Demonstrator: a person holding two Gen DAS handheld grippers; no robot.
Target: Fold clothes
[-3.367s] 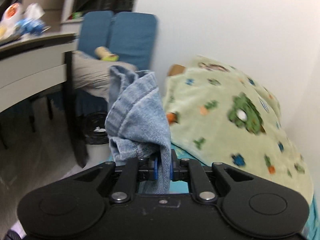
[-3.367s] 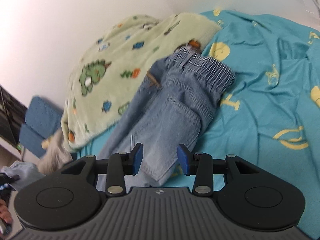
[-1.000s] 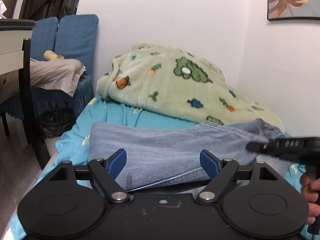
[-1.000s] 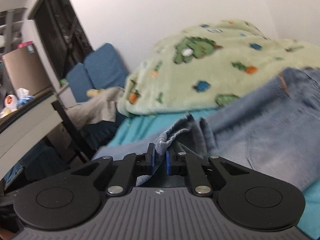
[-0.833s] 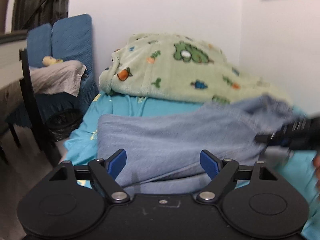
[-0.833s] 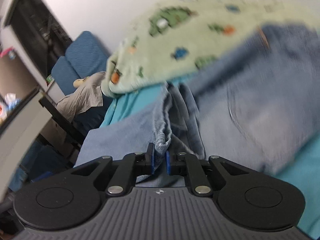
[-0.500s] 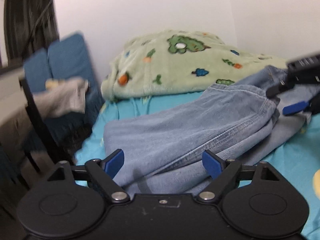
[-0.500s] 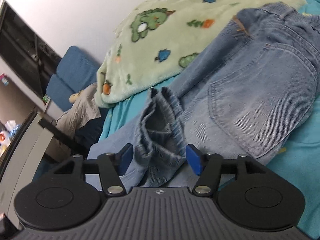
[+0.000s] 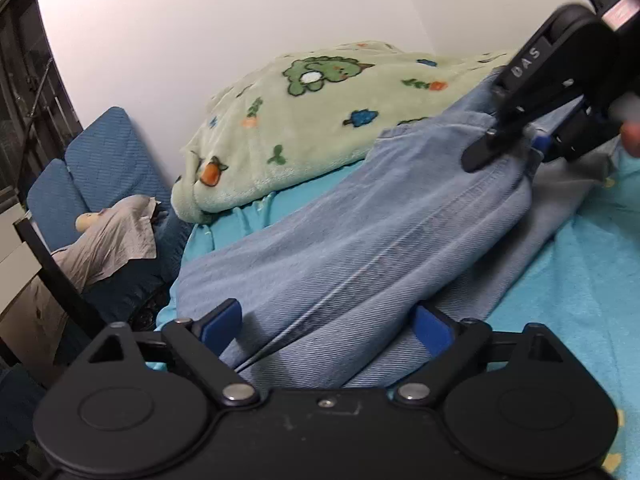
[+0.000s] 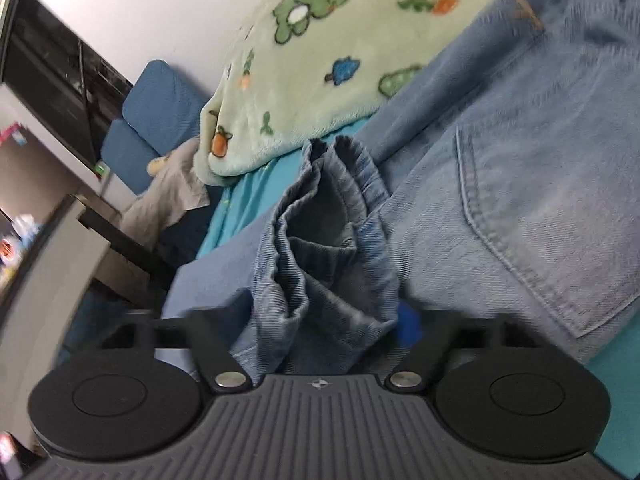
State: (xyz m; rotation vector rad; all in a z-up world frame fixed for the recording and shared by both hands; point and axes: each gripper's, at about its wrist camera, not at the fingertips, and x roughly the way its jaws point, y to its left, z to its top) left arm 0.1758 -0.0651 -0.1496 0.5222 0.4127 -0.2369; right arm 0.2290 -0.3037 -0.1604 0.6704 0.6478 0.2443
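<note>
Jeans, soft heavy denim, lie folded on my bed; left gripper gapes wide, empty; right gripper has been closing around bunched hem, contact unclear; I would grip thick hem seams

We see light-blue jeans lying folded across the frame's middle on the turquoise bed, bunched waistband at lower centre.

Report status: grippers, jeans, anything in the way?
Left gripper open, opening wider, astride jeans. Right gripper closing around bunched cuffs. Blanket touches jeans.
</note>
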